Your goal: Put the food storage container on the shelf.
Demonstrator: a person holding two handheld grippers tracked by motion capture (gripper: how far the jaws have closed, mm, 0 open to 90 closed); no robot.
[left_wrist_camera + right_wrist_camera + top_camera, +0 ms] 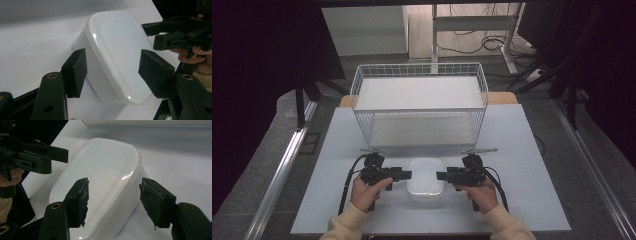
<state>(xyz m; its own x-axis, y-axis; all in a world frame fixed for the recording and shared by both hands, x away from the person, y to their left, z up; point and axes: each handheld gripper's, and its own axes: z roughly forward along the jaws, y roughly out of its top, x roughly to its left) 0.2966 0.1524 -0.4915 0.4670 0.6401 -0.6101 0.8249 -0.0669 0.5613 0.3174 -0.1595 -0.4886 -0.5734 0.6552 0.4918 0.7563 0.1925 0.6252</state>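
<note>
Bottom of the high view cuts off both forearms. Left gripper and right gripper flank the white lidded box mid-worktop, both half open, gripping nothing. Free worktop either side; wire basket sits just behind.

I can read no text, label, brand, number or sign on anything before me on this table.

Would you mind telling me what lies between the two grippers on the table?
The white lidded container sits between the left gripper and the right gripper. The high view shows this, with each gripper's open jaws pointing at one of its ends.
</note>
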